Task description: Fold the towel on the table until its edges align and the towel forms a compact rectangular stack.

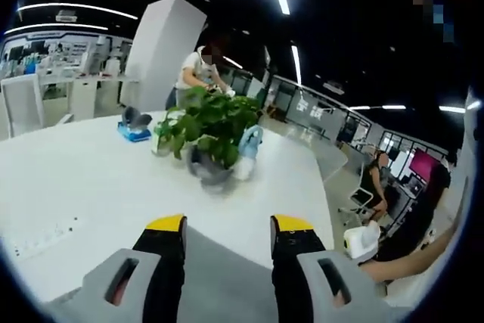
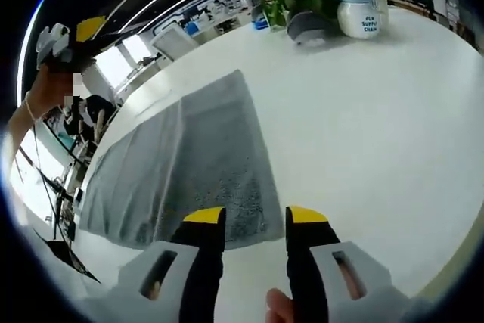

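White and wide, the surface (image 2: 363, 126) carries a grey towel (image 2: 189, 164) laid flat, one part doubled over along a lengthwise fold. In the right gripper view we see the right gripper (image 2: 253, 221) just above the towel's near edge, its yellow-tipped fingers (image 2: 203, 217) parted and holding nothing; a fingertip of the person shows between them at the bottom. The left gripper (image 2: 72, 39) sits at upper left of that view, raised off the surface in a hand — we cannot tell its opening there. In the left gripper view its fingers (image 1: 166, 223) stand apart and empty over grey cloth. Beyond — a potted plant (image 1: 212, 122), a white kettle with a blue handle (image 2: 355, 5), seated people.
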A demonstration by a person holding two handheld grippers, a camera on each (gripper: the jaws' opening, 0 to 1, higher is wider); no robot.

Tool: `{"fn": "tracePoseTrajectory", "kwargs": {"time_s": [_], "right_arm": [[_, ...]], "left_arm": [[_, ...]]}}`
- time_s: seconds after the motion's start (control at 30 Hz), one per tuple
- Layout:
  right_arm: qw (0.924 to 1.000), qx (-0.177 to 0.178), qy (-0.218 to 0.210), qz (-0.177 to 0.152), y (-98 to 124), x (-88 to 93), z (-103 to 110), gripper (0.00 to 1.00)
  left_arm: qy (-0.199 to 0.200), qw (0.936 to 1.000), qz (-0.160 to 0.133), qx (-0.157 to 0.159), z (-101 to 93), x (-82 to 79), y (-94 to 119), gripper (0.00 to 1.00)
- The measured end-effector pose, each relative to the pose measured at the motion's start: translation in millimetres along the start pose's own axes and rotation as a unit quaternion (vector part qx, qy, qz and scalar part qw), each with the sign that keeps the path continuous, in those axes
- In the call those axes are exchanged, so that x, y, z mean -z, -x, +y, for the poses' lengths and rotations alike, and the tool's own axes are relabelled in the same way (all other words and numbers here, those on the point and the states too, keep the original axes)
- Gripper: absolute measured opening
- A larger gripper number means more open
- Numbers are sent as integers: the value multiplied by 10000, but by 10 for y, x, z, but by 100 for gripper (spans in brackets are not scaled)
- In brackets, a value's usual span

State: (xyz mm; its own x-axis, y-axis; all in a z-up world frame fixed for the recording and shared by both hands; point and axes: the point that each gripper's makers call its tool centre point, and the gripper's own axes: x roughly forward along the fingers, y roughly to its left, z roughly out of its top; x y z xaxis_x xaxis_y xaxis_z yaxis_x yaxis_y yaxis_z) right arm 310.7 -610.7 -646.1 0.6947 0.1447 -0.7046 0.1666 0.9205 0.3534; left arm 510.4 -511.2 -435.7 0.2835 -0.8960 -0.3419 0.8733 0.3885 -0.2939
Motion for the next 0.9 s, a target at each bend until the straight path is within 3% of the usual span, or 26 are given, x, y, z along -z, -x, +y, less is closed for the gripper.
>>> {"fn": "tracePoseTrajectory", "kwargs": {"time_s": [0.43, 0.9], "right_arm": [[9999, 109, 14, 74, -49, 61, -69, 18], [9999, -57, -83, 86, -41, 38, -62, 17]], "left_arm": [[-168, 9993, 341, -4, 167, 149, -571, 40], [-332, 9969, 701, 134, 386, 460, -1306, 40]]}}
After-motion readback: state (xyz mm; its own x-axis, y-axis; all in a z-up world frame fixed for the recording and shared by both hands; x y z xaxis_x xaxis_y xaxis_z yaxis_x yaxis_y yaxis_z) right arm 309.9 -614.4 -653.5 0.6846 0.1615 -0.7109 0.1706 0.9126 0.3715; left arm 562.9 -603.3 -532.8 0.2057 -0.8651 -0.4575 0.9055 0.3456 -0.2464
